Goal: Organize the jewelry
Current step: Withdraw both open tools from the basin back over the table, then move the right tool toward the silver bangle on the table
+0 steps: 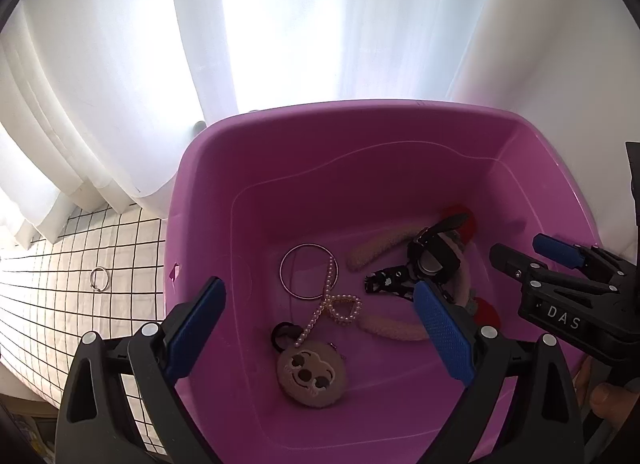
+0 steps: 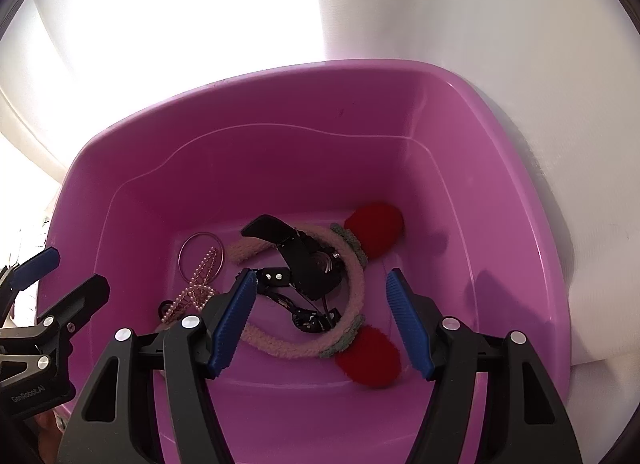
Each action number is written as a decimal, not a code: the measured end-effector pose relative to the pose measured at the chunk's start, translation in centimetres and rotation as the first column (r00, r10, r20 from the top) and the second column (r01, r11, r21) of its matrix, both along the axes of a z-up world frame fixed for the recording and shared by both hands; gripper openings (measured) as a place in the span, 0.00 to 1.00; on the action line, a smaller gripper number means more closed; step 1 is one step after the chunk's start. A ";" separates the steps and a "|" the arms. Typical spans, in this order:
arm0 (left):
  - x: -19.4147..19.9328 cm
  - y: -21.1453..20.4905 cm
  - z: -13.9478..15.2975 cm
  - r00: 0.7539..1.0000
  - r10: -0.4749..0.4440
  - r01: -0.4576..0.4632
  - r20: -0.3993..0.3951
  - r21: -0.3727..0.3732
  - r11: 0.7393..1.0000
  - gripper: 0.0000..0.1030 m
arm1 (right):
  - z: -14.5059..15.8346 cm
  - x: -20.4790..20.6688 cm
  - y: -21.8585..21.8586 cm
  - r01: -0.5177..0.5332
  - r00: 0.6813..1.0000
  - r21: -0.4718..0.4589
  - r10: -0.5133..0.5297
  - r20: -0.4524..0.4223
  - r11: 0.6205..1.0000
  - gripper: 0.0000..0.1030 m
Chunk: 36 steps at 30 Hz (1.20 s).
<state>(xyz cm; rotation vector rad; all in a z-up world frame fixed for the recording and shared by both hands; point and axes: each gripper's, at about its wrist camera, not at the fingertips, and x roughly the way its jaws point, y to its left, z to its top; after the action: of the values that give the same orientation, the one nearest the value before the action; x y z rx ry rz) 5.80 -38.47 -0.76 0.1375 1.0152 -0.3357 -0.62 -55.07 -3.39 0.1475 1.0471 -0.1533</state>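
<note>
Left gripper (image 1: 320, 328): fingers spread wide, nothing between them, poised over the tub (image 1: 280, 135), likely clear of the load so pieces stay as they fall.

Right gripper (image 2: 320, 318): fingers parted, empty, above the headband (image 2: 356, 284).

Tub contents, near to far in the left view:
- Plush charm (image 1: 311, 380) at 6 o'clock, face up.
- Pearl strand (image 1: 328, 304) just past it, draped over the bangle's (image 1: 285, 264) rim.
- Watch (image 1: 434, 256) at 2 o'clock, lying on the headband with red pompoms (image 2: 376, 219).

All loose on the tub floor, gathered as one lot.

Outside, 9 o'clock: small ring (image 1: 99, 279) on the checked cloth (image 1: 48, 304), probably still to collect.
</note>
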 end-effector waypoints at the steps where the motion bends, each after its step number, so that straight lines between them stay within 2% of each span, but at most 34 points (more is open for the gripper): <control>1: -0.1 0.0 0.1 1.000 0.001 -0.001 0.003 -0.002 1.000 0.90 | 0.0 0.0 0.1 -0.001 1.000 -0.001 0.001 0.002 1.000 0.63; 8: -0.8 0.4 1.1 1.000 0.006 -0.005 0.028 -0.007 1.000 0.90 | 0.6 -0.3 0.6 -0.014 1.000 0.002 0.014 0.020 1.000 0.63; 11: -1.2 0.9 1.5 0.999 0.011 -0.011 0.041 -0.019 1.000 0.91 | 1.1 -0.6 0.9 -0.020 0.999 0.004 0.020 0.041 1.000 0.69; 14: -1.7 1.6 2.1 0.998 0.024 -0.022 0.064 -0.030 0.999 0.91 | 1.6 -0.9 1.3 -0.028 0.998 0.005 0.028 0.056 1.000 0.69; 23: -3.1 6.6 3.7 0.983 0.130 -0.122 0.126 -0.065 0.990 0.93 | 3.0 -1.5 3.4 -0.076 0.990 0.024 0.073 0.123 0.997 0.70; 29: -4.4 12.1 4.5 0.954 0.260 -0.250 0.152 -0.083 0.965 0.93 | 3.7 -1.3 6.5 -0.141 0.976 0.050 0.130 0.176 0.989 0.70; 36: -6.4 20.4 4.2 0.886 0.429 -0.422 0.175 -0.080 0.903 0.93 | 5.6 -1.2 12.1 -0.248 0.937 0.050 0.226 0.268 0.968 0.70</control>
<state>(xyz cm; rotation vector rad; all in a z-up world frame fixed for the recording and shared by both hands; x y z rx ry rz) -0.58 -18.05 3.48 -0.0915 0.8222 0.0605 -1.85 -42.94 2.21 0.1120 0.8002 0.1270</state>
